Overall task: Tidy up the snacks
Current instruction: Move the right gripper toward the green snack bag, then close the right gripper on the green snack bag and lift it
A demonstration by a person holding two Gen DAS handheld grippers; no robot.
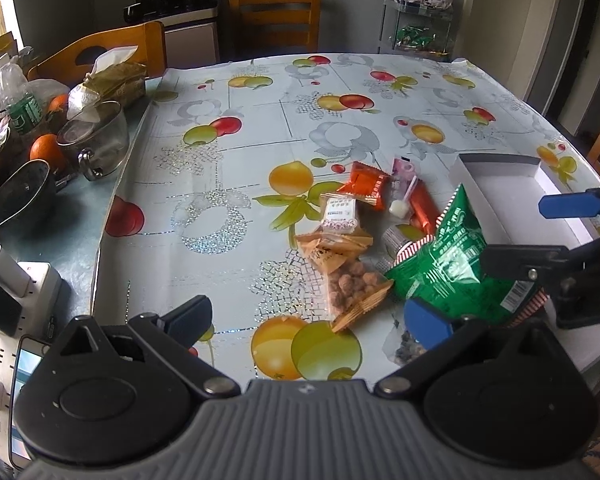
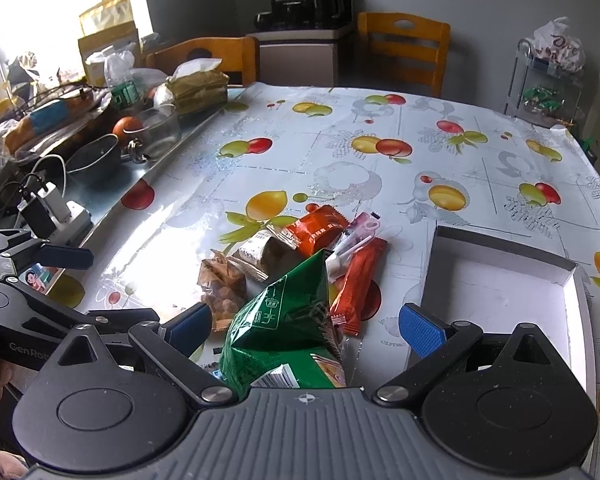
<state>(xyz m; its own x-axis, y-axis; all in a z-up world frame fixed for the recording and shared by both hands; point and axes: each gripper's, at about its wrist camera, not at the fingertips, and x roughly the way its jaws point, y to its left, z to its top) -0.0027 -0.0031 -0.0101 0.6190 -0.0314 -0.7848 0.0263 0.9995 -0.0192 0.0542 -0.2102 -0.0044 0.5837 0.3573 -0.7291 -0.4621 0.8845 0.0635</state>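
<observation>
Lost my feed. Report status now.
Both grippers open: left gripper empty, right gripper straddling the green bag, not clamped. White box empty. Snack pile beside it, nothing blocking.

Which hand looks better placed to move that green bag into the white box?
Probably the right gripper: its open jaws already straddle the green bag, with the white box just beside. The left gripper is open over other snacks.

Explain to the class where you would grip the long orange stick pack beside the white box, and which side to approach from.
Grip the orange stick pack across its narrow width near the crimped near end, coming from above. It lies flat and slim, its far end is under the pink packet, and the green bag crowds its left side.
</observation>
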